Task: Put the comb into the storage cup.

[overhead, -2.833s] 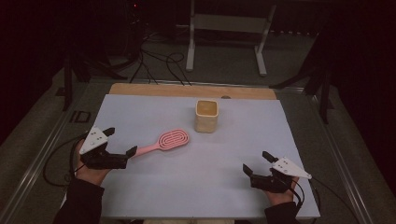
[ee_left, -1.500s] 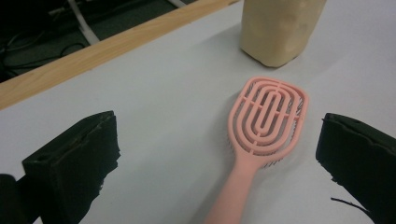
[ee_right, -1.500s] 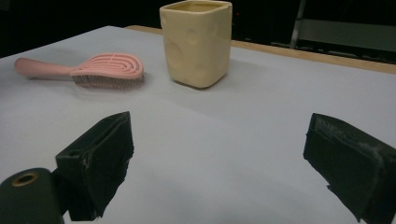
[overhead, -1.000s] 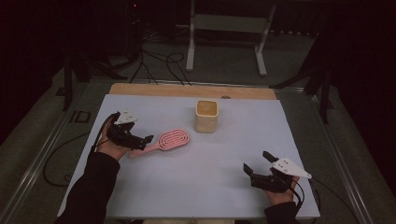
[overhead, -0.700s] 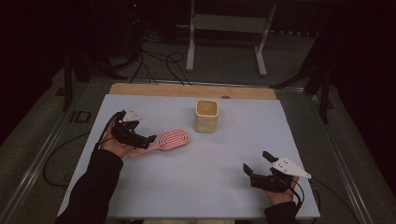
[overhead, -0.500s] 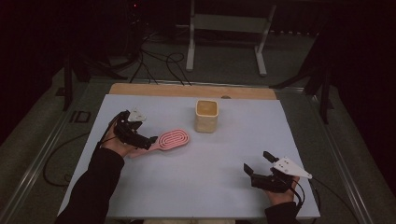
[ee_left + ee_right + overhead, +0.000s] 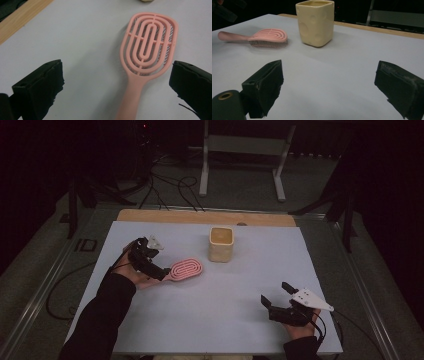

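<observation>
A pink hairbrush [image 7: 186, 269] lies flat on the white table, bristles down, its handle toward the left. My left gripper [image 7: 161, 270] hovers over the handle end, tilted downward. In the left gripper view its jaws stand wide open on either side of the hairbrush [image 7: 147, 50], not touching it, and the handle runs nearer the right jaw; the left gripper [image 7: 117, 72] holds nothing. My right gripper [image 7: 276, 294] rests open and empty near the table's front right. Past the open right gripper [image 7: 329, 75], the hairbrush [image 7: 267, 36] lies far off at the left.
A cream square cup [image 7: 221, 244] stands upright just right of the brush head, also seen as the cup [image 7: 315, 22] ahead of the right gripper. A wooden strip [image 7: 200, 217] runs along the table's far edge. Cables and a metal stand lie on the floor beyond.
My left gripper has moved from the table's left front up and rightward to the brush handle, tilting down over it. The right gripper, brush and cup have stayed put.
</observation>
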Motion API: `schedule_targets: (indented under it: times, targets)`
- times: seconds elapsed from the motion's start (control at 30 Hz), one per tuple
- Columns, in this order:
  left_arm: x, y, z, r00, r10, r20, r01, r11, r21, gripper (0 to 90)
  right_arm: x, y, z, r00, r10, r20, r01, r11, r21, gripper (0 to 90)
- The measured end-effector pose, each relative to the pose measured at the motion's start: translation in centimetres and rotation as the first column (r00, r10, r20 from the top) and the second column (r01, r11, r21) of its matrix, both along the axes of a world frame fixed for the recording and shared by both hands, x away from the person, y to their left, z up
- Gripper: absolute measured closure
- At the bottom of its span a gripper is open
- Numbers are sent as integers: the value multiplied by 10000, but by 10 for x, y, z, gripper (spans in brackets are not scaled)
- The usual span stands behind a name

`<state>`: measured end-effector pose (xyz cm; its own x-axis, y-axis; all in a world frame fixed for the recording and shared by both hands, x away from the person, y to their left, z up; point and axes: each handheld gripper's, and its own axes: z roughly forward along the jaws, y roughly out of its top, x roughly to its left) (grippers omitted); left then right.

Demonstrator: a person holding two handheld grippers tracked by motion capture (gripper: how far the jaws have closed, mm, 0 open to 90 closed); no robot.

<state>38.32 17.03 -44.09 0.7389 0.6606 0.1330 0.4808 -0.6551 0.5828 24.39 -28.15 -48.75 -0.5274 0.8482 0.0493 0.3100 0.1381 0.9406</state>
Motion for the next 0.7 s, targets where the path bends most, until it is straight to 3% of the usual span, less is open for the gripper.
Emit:
schedule_targets:
  times: [0.43,0.7]
  targets:
    - [8,-14,-11,9984,-340,-442,372,9966,741,2,0,0,0,10000,-12,-26,12,10000,15,83]
    - [14,-20,-20,9939,-411,-1023,543,9900,1303,2,0,0,0,10000,2,-37,-2,10000,-30,83]
